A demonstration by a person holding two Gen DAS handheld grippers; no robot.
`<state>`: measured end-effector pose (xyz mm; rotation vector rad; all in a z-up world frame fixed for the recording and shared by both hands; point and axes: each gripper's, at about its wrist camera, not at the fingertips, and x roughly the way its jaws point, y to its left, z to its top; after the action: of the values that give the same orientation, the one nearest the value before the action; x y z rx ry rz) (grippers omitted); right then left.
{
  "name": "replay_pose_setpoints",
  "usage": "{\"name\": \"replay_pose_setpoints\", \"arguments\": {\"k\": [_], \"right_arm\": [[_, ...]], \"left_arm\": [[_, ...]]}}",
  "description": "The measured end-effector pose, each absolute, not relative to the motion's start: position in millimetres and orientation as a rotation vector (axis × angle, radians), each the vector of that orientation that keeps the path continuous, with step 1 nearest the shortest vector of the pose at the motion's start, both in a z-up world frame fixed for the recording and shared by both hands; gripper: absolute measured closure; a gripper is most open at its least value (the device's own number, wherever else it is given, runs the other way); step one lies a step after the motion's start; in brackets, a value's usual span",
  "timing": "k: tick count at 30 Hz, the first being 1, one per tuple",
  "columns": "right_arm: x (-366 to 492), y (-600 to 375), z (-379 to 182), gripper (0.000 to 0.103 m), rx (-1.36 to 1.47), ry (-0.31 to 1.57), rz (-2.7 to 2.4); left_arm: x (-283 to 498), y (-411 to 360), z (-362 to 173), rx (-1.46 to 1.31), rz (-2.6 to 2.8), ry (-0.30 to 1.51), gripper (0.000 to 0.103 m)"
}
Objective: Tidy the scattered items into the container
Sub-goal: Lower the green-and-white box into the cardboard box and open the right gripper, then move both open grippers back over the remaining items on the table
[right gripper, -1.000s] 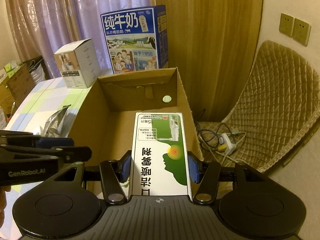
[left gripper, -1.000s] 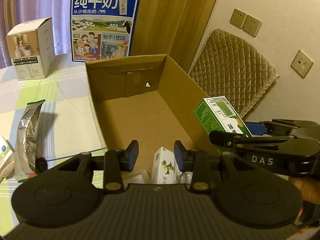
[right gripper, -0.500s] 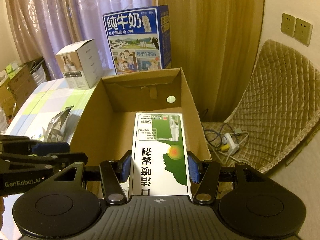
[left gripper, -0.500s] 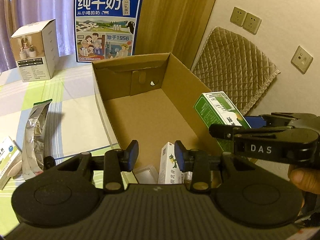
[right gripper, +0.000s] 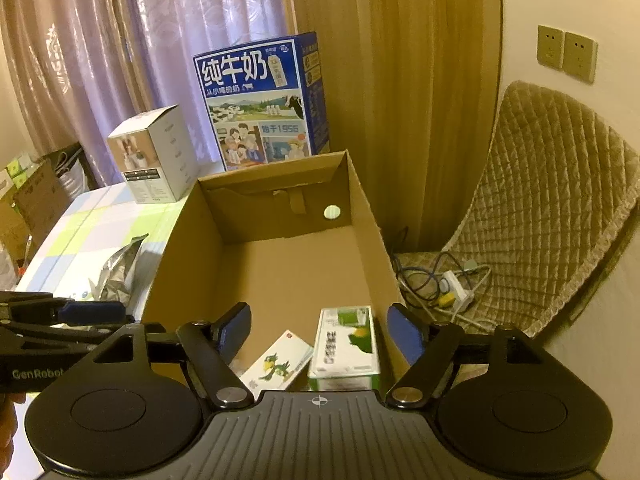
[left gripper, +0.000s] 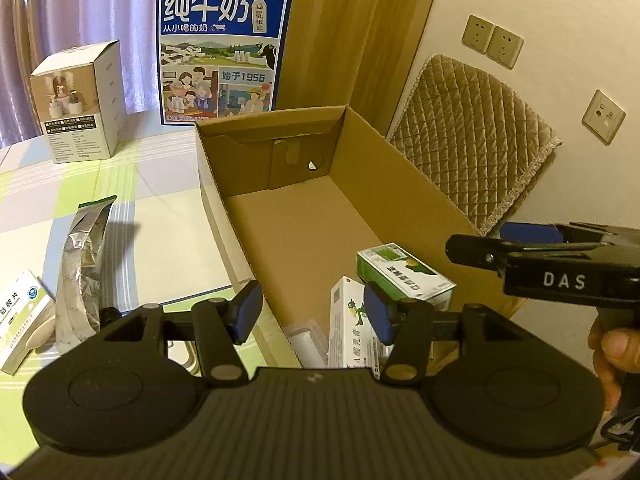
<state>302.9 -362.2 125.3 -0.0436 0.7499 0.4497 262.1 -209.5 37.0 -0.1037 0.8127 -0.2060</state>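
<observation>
Both tongs empty over near end of cardboard box (left gripper: pixel 400 184): right gripper (right gripper: pixel 320 334) just spread wide, green-and-white carton (right gripper: pixel 346 344) dropped flat on box floor beneath; left gripper (left gripper: pixel 312 312) just opened partway, nothing between. Left of box on table (left gripper: pixel 168 216), nearer left gripper: foil pouch (left gripper: pixel 82 264), long axis running away from tongs; white medicine packet (left gripper: pixel 20 320) at left edge

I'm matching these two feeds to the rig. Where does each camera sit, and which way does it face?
Left wrist: on the left gripper, facing down into the cardboard box; right gripper and a thumb show.
Right wrist: on the right gripper, facing into the box; left gripper shows.
Shared: box, green box, milk carton.
</observation>
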Motion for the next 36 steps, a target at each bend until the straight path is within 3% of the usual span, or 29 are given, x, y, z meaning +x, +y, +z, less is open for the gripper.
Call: {"name": "replay_pose_setpoints", "arguments": {"k": [5,8,13,15,19,22,36], "right_arm": [[287,-364,128,0.026,-0.029,0.751,0.449],[274,-365,131,0.024,-0.022,0.748,0.459],[248,-364,137,0.016,0.007,0.740,0.474],[237,-362,139,0.012,0.017,0.739,0.482],[214,-356,142,0.006,0.042,0.753,0.504],[195,-348,143,0.002,0.034,0.752,0.524],[126,-290,139,0.002,0.019,0.771,0.603]], "left_arm": [[248,-205,45,-0.096,-0.205,0.804,0.050],[235,-203,52,-0.060,-0.206,0.787,0.040],[208,-194,60,-0.023,-0.202,0.778,0.035],[196,-191,62,-0.001,-0.207,0.775,0.024],[168,-177,63,0.016,-0.193,0.770,0.021],[146,-161,62,0.011,-0.169,0.769,0.014],[56,-61,52,-0.059,-0.026,0.799,0.002]]}}
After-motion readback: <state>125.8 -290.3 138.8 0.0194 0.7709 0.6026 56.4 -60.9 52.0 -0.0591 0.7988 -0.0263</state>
